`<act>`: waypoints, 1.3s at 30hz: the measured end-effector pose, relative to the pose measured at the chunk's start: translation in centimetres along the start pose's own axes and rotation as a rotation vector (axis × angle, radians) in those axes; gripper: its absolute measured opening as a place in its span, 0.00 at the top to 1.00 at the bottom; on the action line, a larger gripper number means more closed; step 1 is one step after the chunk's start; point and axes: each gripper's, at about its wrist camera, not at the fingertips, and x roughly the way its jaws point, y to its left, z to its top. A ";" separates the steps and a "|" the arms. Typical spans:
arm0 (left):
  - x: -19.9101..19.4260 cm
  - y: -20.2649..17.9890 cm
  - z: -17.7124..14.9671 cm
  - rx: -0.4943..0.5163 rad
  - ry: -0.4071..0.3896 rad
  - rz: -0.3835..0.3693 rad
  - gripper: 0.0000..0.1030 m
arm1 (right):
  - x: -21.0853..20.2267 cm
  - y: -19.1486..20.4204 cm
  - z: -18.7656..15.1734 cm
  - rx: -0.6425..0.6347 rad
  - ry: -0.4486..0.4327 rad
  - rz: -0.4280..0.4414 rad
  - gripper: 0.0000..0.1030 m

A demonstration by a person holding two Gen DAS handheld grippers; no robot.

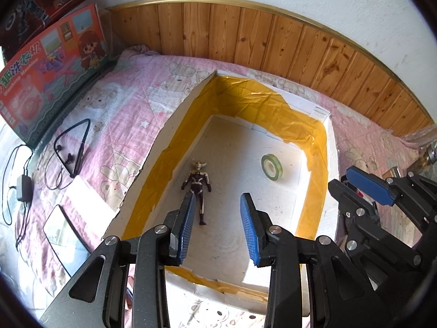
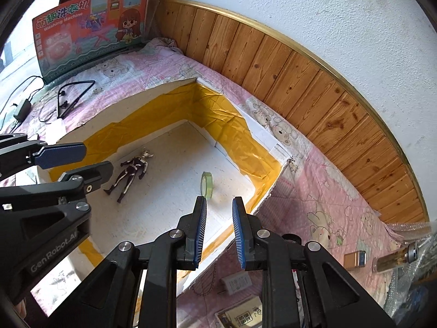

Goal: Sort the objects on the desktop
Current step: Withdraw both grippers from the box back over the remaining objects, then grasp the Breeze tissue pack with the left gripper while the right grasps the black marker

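A white foam box (image 1: 331,147) lined with yellow tape stands on the pink bedspread. Inside lie a dark action figure (image 1: 197,181) and a green tape roll (image 1: 271,167); both show in the right wrist view too, the figure (image 2: 131,170) and the roll (image 2: 207,186). My left gripper (image 1: 217,205) is open and empty above the box, just right of the figure's legs. My right gripper (image 2: 218,207) is open and empty over the box's near right rim (image 2: 269,195), close to the tape roll.
A black neckband earphone (image 1: 72,147), a charger with cable (image 1: 24,188) and a phone (image 1: 64,236) lie left of the box. A toy washing-machine carton (image 1: 52,71) leans at the back left. A small plug (image 2: 236,284), a card, a lighter (image 2: 354,258) and a bottle (image 2: 396,258) lie at the right.
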 end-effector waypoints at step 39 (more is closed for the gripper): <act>-4.7 -12.8 -9.4 0.304 -0.024 -0.258 0.65 | -10.6 -12.1 -19.0 0.370 -0.228 0.077 0.70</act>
